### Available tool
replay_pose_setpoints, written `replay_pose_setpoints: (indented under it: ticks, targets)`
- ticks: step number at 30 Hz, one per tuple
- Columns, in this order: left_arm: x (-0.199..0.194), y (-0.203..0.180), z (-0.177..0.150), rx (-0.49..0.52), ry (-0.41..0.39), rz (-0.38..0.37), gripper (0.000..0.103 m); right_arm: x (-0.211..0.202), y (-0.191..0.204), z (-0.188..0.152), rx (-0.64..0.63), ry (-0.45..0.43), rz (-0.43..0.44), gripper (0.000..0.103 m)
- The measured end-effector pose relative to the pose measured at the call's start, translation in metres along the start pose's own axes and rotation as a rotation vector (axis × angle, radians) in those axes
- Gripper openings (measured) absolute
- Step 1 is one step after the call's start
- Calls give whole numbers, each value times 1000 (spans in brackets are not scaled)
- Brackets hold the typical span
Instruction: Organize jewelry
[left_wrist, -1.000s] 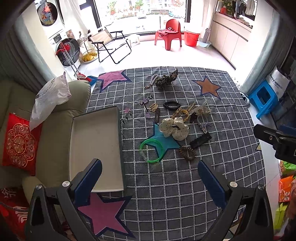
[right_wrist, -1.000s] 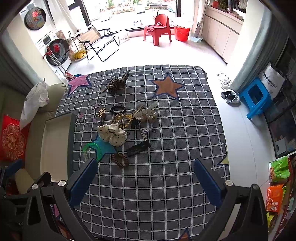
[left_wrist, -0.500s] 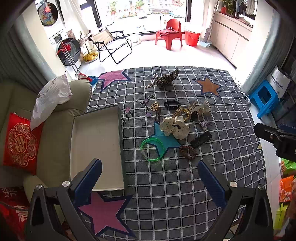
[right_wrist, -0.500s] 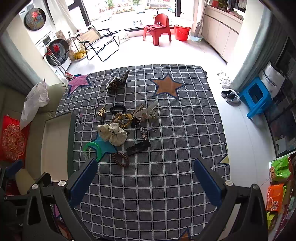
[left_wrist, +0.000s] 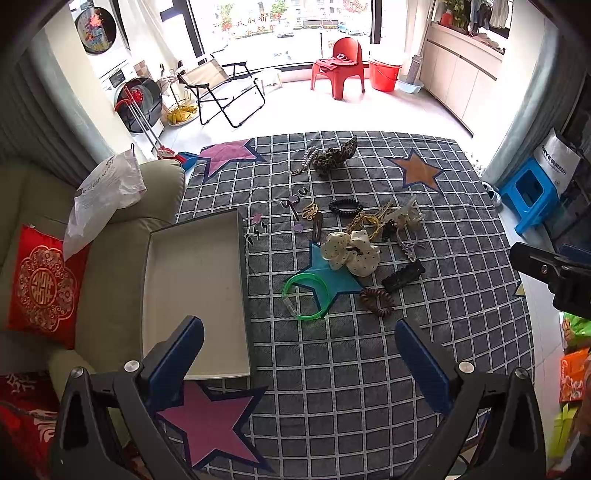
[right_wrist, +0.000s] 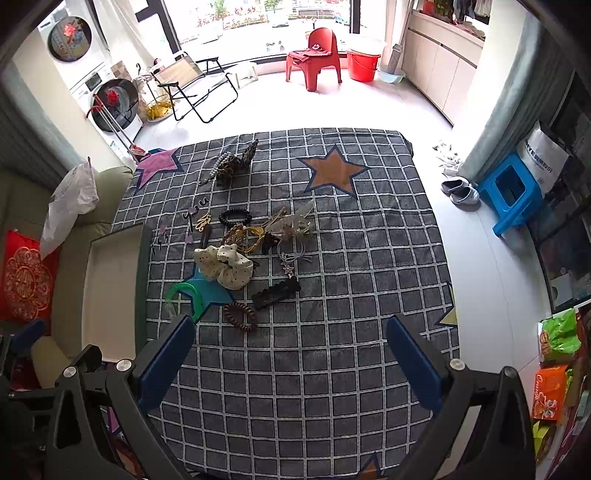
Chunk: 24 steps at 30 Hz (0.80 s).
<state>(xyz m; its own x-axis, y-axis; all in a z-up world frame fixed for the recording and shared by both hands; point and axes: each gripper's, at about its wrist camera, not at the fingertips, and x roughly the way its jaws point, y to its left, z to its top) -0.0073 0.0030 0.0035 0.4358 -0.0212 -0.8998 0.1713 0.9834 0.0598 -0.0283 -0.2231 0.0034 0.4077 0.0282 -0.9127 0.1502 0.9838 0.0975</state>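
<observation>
Hair accessories and jewelry lie in a loose pile on a grey checked cloth (left_wrist: 332, 369): a cream dotted bow (left_wrist: 351, 251), a green hairband (left_wrist: 304, 295), a brown coil tie (left_wrist: 376, 302), a black clip (left_wrist: 403, 276), a black scrunchie (left_wrist: 345, 207), and a leopard piece with pearl beads (left_wrist: 332, 157). An empty white tray (left_wrist: 195, 280) lies at the cloth's left edge. My left gripper (left_wrist: 299, 354) is open and empty, high above the near cloth. My right gripper (right_wrist: 291, 350) is open and empty, also high; the bow (right_wrist: 225, 264) and tray (right_wrist: 110, 288) lie ahead to its left.
A beige sofa arm (left_wrist: 110, 258) with a red cushion (left_wrist: 40, 288) and a plastic bag (left_wrist: 107, 192) borders the tray on the left. A blue stool (left_wrist: 532, 194) stands right of the table. A red chair (left_wrist: 338, 66) and a folding chair (left_wrist: 221, 88) stand beyond.
Both views have shifted only slightly; the scene looks a touch farther away. Nothing on the cloth has moved and both grippers stay open.
</observation>
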Motion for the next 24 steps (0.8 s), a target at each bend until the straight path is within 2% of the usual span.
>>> replay_pose_setpoints:
  ticks: [24]
  targets:
    - [-3,3,-6,-2,4,8,103,1,0,-2,2,4,3,103]
